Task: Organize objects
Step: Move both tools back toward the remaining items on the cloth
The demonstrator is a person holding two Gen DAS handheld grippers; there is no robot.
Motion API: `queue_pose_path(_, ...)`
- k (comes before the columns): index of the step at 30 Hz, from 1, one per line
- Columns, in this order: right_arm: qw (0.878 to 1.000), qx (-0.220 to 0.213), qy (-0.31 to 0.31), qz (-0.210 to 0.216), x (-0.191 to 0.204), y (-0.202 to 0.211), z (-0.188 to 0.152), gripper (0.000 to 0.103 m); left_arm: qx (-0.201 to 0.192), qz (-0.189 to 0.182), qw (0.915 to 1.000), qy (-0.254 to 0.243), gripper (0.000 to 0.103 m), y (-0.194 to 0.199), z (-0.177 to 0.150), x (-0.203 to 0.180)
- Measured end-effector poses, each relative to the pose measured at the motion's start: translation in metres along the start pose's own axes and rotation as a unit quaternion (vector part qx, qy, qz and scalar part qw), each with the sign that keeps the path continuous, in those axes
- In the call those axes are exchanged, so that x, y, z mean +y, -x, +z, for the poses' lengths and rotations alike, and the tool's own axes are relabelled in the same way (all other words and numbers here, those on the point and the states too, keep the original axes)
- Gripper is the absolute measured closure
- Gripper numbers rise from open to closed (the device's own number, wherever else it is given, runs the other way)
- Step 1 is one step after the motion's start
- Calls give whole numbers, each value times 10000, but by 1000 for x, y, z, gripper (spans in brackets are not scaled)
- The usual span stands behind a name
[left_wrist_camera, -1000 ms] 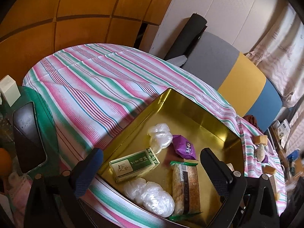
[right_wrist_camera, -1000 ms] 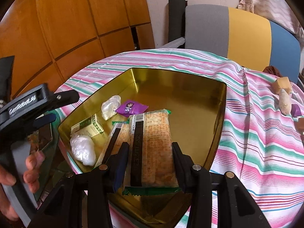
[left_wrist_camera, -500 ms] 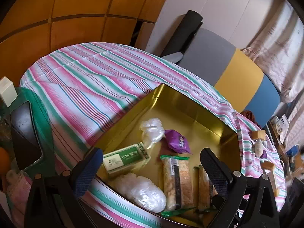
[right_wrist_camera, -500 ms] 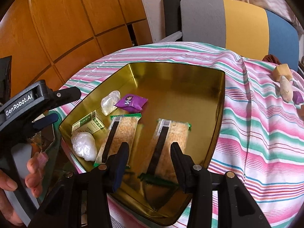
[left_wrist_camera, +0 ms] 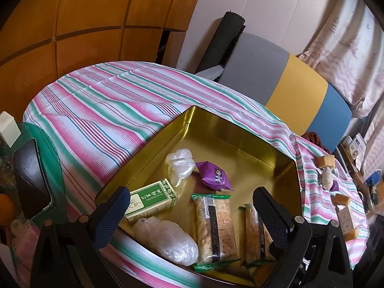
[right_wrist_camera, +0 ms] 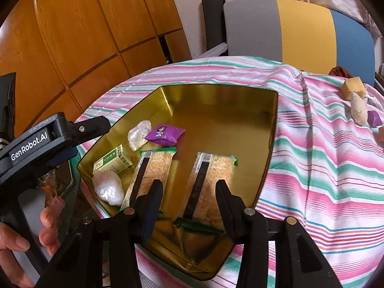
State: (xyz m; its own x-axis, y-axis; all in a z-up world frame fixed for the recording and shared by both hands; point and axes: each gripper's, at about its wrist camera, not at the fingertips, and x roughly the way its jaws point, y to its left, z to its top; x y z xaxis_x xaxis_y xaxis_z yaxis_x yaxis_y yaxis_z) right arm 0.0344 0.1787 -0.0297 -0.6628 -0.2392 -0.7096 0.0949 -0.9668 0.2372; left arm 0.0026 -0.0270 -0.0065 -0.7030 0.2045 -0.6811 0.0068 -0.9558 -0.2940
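A gold tin (left_wrist_camera: pixel 240 129) (right_wrist_camera: pixel 216 91) sits on the striped tablecloth. In it lie two cracker packs (left_wrist_camera: pixel 214 225) (right_wrist_camera: pixel 208 180), a green box (left_wrist_camera: pixel 151 199) (right_wrist_camera: pixel 112 160), a purple sachet (left_wrist_camera: pixel 213 176) (right_wrist_camera: pixel 165 134) and two clear plastic bundles (left_wrist_camera: pixel 165 240) (right_wrist_camera: pixel 108 188). My right gripper (right_wrist_camera: pixel 189 192) is open and empty just above the right cracker pack at the tin's near edge. My left gripper (left_wrist_camera: pixel 192 204) is open and empty above the tin's near left side; it also shows in the right wrist view (right_wrist_camera: pixel 60 134).
Several small wrapped sweets and yellow blocks (right_wrist_camera: pixel 355 96) (left_wrist_camera: pixel 326 168) lie on the cloth to the right of the tin. A grey, yellow and blue chair back (right_wrist_camera: pixel 300 28) stands behind the table. A phone (left_wrist_camera: pixel 31 175) lies on a green-edged surface at the left.
My right gripper opened and let the second cracker pack down into the tin beside the first one, then drew back a little. My left gripper stayed open over the tin's left side.
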Motion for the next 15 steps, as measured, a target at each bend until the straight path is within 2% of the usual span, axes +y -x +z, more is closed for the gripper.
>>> queue_pose_path(6,9977,-370,-410,-397,-30,18,0,57,133,-87,9997,-183,0,-2,-6,-16)
queue_pose_path(11,9920,-433,-921,-744,-74,31,-7,57,345,-320,9975,-536,0,-5,-18,-45)
queue_pose_path(15,9851,-403,-1275,-1081,-113,44,-22,57,537,-578,9921,-978,0,-6,-31,-77)
